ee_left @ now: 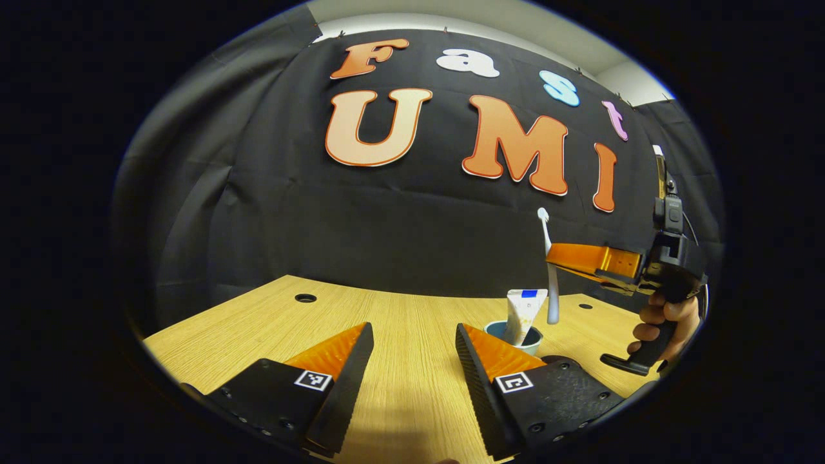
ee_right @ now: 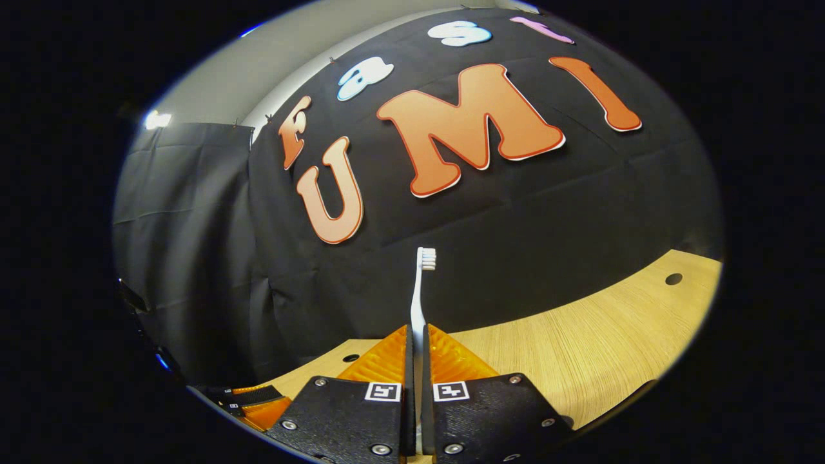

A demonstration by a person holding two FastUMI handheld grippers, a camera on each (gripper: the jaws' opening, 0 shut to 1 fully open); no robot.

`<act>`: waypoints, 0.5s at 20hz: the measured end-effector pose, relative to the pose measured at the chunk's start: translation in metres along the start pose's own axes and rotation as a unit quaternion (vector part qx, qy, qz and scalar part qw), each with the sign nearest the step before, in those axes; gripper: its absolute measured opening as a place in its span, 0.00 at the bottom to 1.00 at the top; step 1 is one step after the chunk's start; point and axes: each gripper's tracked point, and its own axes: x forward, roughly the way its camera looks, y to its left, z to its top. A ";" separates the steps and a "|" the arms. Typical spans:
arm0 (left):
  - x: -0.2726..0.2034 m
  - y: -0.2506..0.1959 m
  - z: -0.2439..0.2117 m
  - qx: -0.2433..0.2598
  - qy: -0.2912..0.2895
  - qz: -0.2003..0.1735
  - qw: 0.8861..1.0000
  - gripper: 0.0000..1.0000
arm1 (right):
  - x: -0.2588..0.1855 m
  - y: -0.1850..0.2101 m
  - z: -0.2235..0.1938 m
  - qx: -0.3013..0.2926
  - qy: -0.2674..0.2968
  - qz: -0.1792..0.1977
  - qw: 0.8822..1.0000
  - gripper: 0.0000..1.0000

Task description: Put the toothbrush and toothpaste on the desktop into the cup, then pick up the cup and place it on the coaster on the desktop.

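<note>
The right gripper (ee_left: 555,256) is clamping the upright toothbrush (ee_left: 550,264) above the cup (ee_left: 533,340) holding the toothpaste (ee_left: 523,312), while the left gripper (ee_left: 412,345) is hovering open over the desk (ee_left: 399,322).

Beyond my fingers a black cloth wall (ee_left: 399,219) rises, pale ceiling (ee_left: 451,13) above it. Under them lies a light wooden desktop (ee_left: 412,328), round cable holes (ee_left: 305,298) near its far edge.

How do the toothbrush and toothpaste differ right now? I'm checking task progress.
The toothpaste stands in the cup, free of any gripper; the toothbrush hangs upright above the desk, clamped by the right gripper. The toothbrush is thin and long, the toothpaste wide and flat. Both look mostly white.
</note>
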 end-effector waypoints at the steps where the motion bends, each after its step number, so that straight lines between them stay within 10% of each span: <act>1: -0.001 0.003 -0.002 0.003 0.001 0.001 1.000 0.77 | 0.006 0.000 0.000 -0.007 -0.001 -0.001 1.000 0.04; 10: -0.014 0.029 -0.027 0.002 0.032 0.021 0.999 0.77 | 0.023 -0.001 -0.036 -0.017 0.040 -0.001 0.999 0.04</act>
